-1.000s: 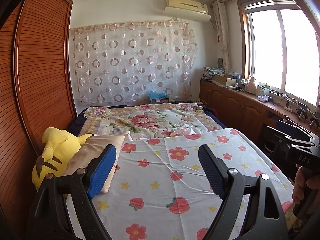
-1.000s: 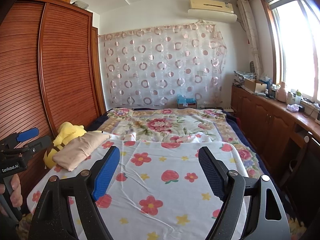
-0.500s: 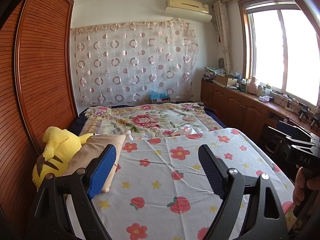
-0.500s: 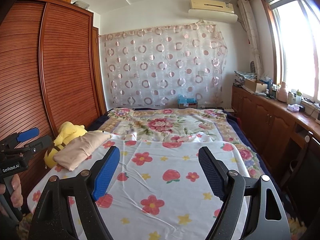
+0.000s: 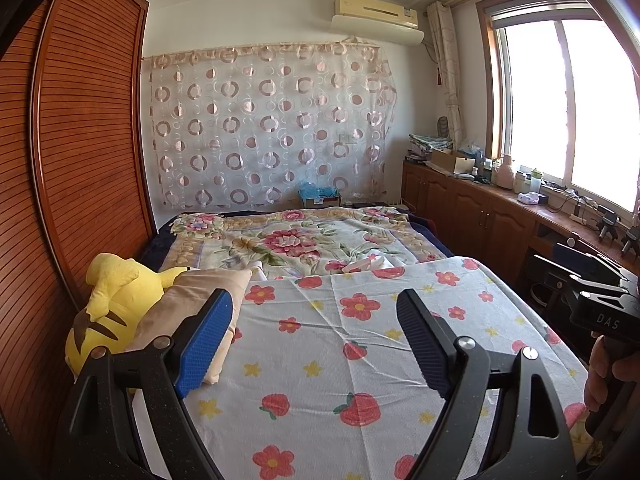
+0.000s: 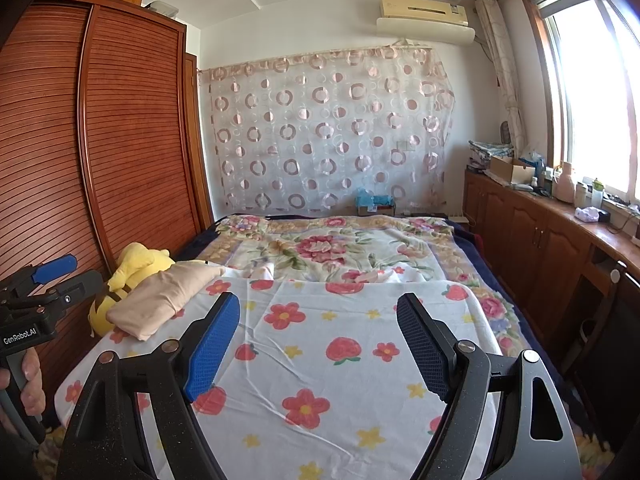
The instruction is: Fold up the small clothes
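Hovering above the bed, the left hand-held gripper (image 5: 314, 344) has its jaws spread wide with nothing between them; one pad is blue, the other dark. The right hand-held gripper (image 6: 318, 346) is the same: jaws wide apart, empty, held over the near end of the bed. Each shows in the other's view: the left one at the left edge of the right wrist view, gripped by a hand (image 6: 28, 384), and the right one at the right edge of the left wrist view, gripped by a hand (image 5: 608, 376).

Below both lies a white sheet with red flowers and strawberries (image 6: 320, 360), spread flat over the near half of the bed, lightly creased. Folded beige garment (image 6: 164, 300) sits at the sheet's left edge, its far end resting against a yellow plush toy (image 6: 138, 260) beside the wooden wardrobe (image 6: 120, 140).

Beyond the sheet, a floral blanket (image 6: 332, 244) covers the far half of the bed. Small pale cloth pieces (image 6: 370, 277) lie crumpled at the seam between blanket and sheet; what they are cannot be told.

Far wall: circle-print sheer curtain (image 6: 328, 136), air conditioner (image 6: 424, 16) above it. Right side: wooden counter (image 6: 560, 216) under the window (image 6: 592, 92), cluttered with bottles and boxes.
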Demonstrator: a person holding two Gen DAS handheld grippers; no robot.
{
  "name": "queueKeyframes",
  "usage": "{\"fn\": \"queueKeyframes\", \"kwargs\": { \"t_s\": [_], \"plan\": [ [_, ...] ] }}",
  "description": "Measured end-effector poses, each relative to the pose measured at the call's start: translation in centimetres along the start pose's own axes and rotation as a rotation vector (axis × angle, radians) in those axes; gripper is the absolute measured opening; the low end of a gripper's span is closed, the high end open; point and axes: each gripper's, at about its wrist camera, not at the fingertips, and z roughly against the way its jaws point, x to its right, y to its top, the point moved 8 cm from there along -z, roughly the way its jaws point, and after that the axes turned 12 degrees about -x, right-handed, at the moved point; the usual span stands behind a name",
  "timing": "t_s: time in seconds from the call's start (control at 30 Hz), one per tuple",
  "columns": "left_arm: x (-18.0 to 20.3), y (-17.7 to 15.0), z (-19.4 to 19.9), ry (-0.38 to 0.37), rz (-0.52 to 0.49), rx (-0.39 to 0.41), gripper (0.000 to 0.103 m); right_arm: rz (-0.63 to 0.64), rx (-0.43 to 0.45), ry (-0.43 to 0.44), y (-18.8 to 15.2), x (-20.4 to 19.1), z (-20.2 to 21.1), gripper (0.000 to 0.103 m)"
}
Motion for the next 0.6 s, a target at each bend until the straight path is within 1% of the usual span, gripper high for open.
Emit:
{"fn": "queueKeyframes", "kwargs": {
  "t_s": [0.6],
  "plan": [
    [-0.02, -0.11, -0.05, -0.001, -0.001, 0.000, 0.085, 0.000, 0.000, 0.003, -0.06, 0.12, -0.15, 0.082]
  ]
}}
